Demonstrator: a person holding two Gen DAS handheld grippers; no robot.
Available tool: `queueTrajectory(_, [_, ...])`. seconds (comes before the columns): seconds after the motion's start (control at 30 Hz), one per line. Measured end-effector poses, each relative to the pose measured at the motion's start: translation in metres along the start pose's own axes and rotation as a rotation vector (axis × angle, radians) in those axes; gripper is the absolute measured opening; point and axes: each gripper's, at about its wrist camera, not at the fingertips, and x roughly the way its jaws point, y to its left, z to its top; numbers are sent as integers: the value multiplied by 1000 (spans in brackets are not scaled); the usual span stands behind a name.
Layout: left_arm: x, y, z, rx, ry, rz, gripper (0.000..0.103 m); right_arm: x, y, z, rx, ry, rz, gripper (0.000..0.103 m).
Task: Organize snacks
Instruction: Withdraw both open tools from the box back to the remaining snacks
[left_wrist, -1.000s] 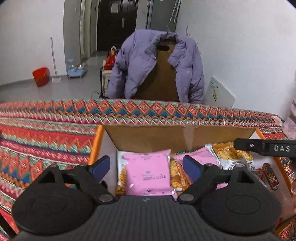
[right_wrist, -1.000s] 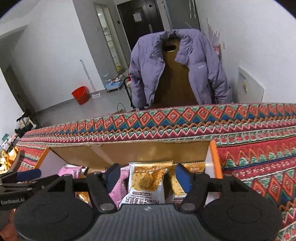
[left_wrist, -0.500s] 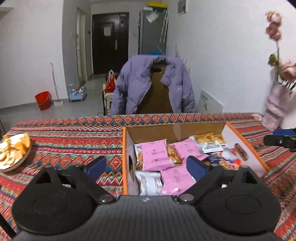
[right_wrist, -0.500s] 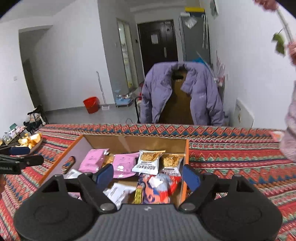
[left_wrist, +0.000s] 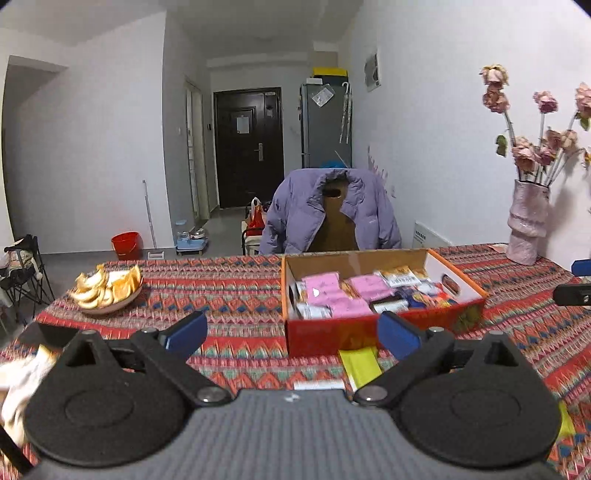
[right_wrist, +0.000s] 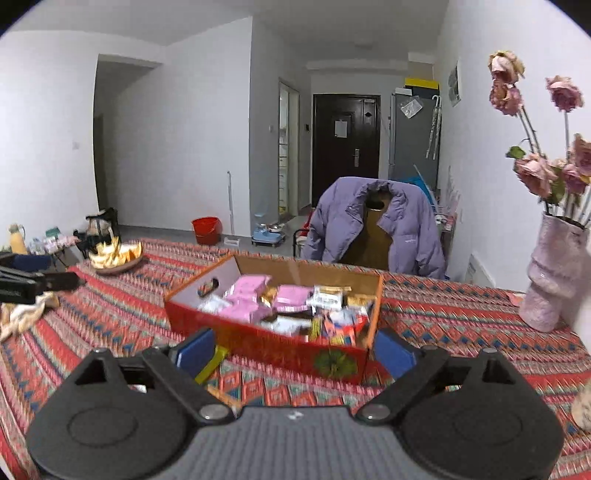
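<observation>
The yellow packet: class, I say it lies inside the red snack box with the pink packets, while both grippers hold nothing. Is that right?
Not quite. The yellow packet lies outside the red snack box, on the patterned cloth in front of its near wall, as the left wrist view shows. The pink packets are inside, and the left gripper and right gripper, jaws opening, hold nothing.

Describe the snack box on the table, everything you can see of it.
The snack box is an open, lidless cardboard tray: red-orange printed outside, plain brown and white inside, with an oval hand slot in each end wall. It sits flat on the patterned tablecloth, packed with pink, white and colourful snack packets. A yellow packet lies just before it.
</observation>
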Motion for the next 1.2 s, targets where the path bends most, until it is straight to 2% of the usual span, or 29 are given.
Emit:
queueTrajectory(0.37, [-50,-17,-69,-29,66,-6,102,-43,21,-71,27,49,-18,96])
queueTrajectory(0.53, [-57,-17,-86,-77,85,-12,102,-56,26,-93,12,75,-32,96])
queueTrajectory(0.77, [-64,-24,-101,-69,96,-24,102,-60,29,-119,35,110,-1,96])
queueTrajectory(0.97, [-46,-25,-106,-70,133,-21,102,-47,33,-123,23,145,8,96])
queueTrajectory(1.1, [-4,-14,-103,-54,169,49,102,-28,40,-119,57,161,60,96])
queueTrajectory(1.2, [35,-3,-96,-103,195,1,102,-11,50,-114,62,180,85,96])
